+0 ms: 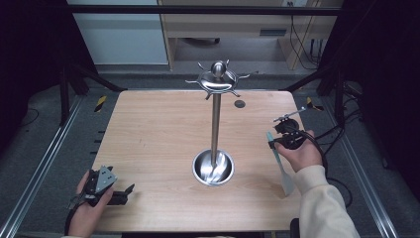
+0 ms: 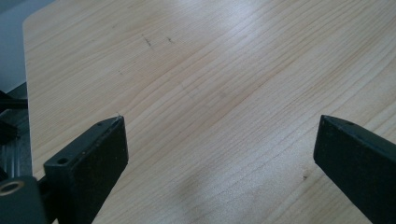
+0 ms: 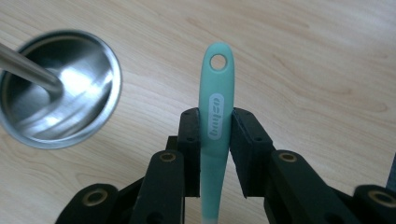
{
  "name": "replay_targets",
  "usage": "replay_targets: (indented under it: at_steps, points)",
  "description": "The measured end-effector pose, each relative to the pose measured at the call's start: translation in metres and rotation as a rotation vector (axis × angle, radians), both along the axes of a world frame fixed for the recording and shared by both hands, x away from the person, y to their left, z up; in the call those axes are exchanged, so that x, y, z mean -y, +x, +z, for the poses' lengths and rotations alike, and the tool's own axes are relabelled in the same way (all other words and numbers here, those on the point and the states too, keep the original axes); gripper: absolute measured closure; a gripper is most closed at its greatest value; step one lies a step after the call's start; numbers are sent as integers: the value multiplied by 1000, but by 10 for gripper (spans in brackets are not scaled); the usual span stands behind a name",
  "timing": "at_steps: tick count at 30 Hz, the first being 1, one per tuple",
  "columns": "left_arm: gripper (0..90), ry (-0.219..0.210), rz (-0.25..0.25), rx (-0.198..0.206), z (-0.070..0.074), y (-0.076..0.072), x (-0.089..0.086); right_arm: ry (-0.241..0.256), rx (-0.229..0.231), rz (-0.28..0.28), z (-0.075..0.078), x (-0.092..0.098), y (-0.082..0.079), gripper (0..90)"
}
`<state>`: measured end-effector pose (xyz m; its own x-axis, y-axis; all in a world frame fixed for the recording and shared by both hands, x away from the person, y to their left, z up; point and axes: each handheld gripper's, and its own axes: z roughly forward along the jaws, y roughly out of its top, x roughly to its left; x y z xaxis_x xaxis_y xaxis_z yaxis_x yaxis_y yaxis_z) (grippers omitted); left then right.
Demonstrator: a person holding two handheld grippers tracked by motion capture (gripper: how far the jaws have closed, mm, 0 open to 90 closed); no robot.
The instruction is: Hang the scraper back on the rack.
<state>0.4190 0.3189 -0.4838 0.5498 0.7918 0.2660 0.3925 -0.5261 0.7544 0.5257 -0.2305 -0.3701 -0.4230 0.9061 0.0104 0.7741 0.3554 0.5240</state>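
Now your right gripper [image 3: 215, 154] clamps a teal spatula [image 3: 215, 116], its holed handle pointing forward. The hook stand [image 1: 216, 79] rises to its left, and your left gripper [image 2: 219, 154] rests agape, far off.

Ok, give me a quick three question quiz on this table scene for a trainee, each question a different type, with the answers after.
1. True or false: the left gripper has its jaws closed on something.
2. What does the right gripper hold? A) a fork B) a green spatula C) a cup
3. Fill in: the steel stand has a pole rising from a round ____ and hooks at its top.

Key: 1 false, its jaws stand wide apart over bare table. 2 B. 3 base.
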Motion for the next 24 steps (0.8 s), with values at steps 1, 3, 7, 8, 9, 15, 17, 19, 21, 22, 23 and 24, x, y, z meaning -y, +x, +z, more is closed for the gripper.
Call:
replay_targets:
  at_steps: [1, 3, 7, 8, 9, 15, 17, 19, 21, 22, 23, 24]
  points:
    - [29, 8, -3, -3, 1, 0, 0, 12, 36, 18, 10, -1, -4, 743]
    - [29, 1, -1, -1, 0, 0, 0, 30, 60, 23, 19, -2, -9, 743]
    - [29, -5, 4, 2, 0, -1, -1, 53, 113, 49, 34, -6, -16, 743]
    - [29, -6, 4, 3, 0, -1, -1, 53, 121, 55, 36, -7, -18, 744]
    - [29, -5, 3, 2, 0, 0, -1, 55, 133, 63, 39, -8, -19, 744]
    - [29, -5, 3, 2, 0, 0, -1, 63, 178, 90, 54, -13, -27, 743]
    - [29, -3, 3, 0, 0, 0, -1, 66, 193, 97, 58, -14, -29, 743]
    - [28, -4, 4, 2, 0, 0, -1, 65, 200, 100, 60, -15, -30, 743]
    - [28, -2, 4, 2, 0, -1, -1, 76, 217, 107, 66, -16, -34, 743]
    - [29, -5, 5, 3, 0, 0, 0, 77, 220, 110, 68, -17, -35, 743]
    - [29, -5, 5, 3, 0, 0, 0, 77, 220, 110, 68, -17, -35, 743]
    - [28, -4, 5, 3, 0, -1, 0, 76, 228, 118, 72, -18, -37, 743]
